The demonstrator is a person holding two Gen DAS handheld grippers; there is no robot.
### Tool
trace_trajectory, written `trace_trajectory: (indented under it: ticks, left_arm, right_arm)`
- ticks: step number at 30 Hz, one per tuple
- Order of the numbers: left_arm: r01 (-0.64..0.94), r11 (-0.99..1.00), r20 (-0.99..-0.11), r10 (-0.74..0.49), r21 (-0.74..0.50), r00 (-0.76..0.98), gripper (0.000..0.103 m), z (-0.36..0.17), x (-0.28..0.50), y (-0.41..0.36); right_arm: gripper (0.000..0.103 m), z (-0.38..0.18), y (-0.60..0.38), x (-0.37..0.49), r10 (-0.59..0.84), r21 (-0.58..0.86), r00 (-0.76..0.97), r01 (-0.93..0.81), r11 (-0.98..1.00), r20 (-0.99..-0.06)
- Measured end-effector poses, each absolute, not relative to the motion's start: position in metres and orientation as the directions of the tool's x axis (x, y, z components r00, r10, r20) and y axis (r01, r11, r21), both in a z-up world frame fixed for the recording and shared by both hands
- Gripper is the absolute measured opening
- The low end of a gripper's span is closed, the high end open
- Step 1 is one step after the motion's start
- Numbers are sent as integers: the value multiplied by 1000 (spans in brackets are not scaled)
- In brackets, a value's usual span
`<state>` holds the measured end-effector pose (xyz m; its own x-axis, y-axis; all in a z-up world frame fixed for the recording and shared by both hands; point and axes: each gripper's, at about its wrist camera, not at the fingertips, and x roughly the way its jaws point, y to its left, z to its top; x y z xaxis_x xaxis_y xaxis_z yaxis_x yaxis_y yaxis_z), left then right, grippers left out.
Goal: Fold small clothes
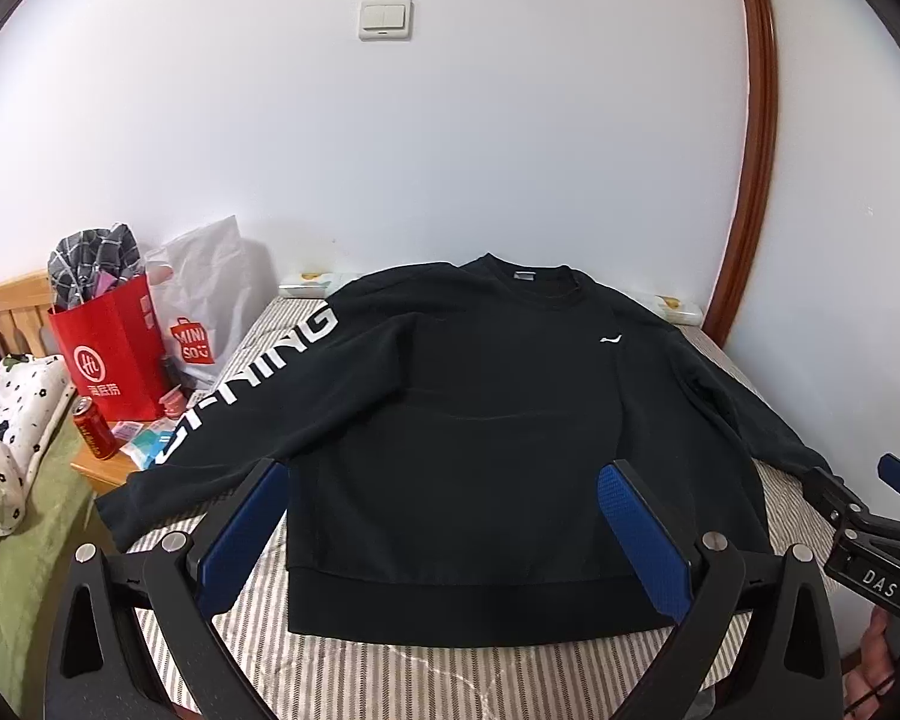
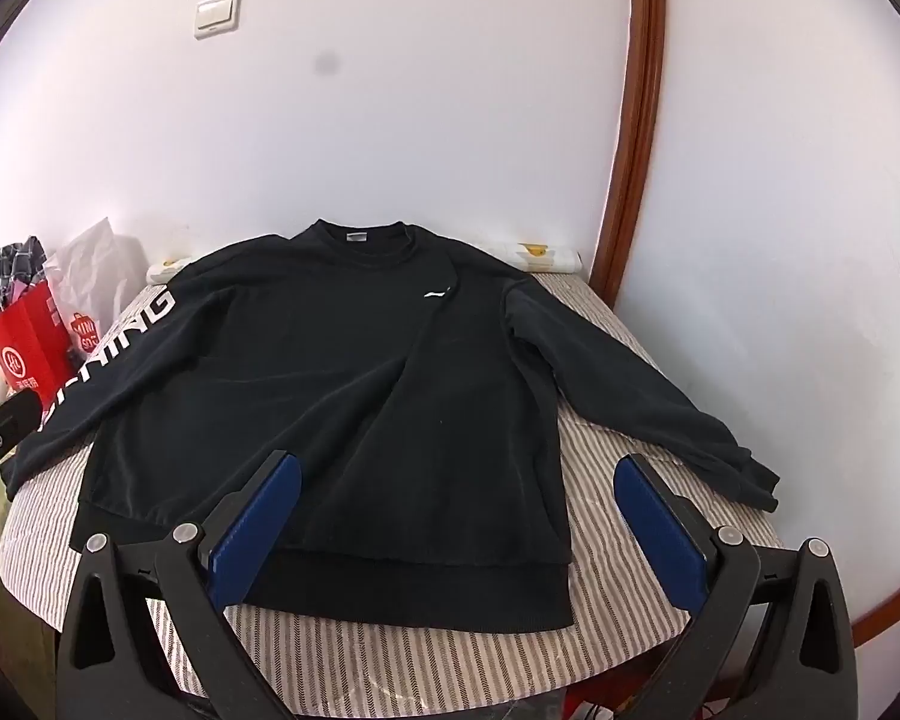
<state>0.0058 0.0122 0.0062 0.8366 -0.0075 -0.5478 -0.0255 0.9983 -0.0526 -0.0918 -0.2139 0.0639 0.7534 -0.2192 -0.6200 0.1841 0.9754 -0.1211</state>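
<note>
One black sweatshirt (image 1: 450, 420) lies spread flat on the striped bed cover (image 2: 390, 660), just ahead of the left gripper (image 1: 441, 474) and the right gripper (image 2: 457, 468), both released and holding nothing. Its sleeve reads "NING"; left of it stand two bags, one red (image 1: 111, 354), one marked "MINISO" (image 1: 201, 300)

Lettered sleeve (image 1: 252, 384) cuff past the bed edge, person's hand (image 1: 876, 654) cropped at the frame edge

A sweatshirt (image 1: 450, 420) lies flat on the bed (image 1: 360, 672), collar toward the wall edge, hem toward the near edge, sleeves spread to both sides. Left of the bed, a shopping bag (image 1: 111, 354) and a can (image 1: 95, 429) stand on a nightstand (image 1: 105, 468).
</note>
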Motion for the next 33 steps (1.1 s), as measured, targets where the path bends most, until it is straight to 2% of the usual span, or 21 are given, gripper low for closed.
trace_trajectory:
  ticks: [10, 16, 33]
  left_arm:
    - [-31, 999, -514, 7, -37, 858, 103, 5, -1, 15]
    - [-8, 998, -505, -25, -64, 863, 103, 5, -2, 14]
    - [30, 996, -518, -70, -85, 853, 103, -1, -5, 13]
  right_arm:
    - [102, 70, -219, -96, -217, -99, 759, 199, 975, -614]
    - [102, 70, -215, -94, -216, -101, 755, 196, 975, -619]
    - [102, 68, -211, -93, -213, -99, 756, 194, 976, -619]
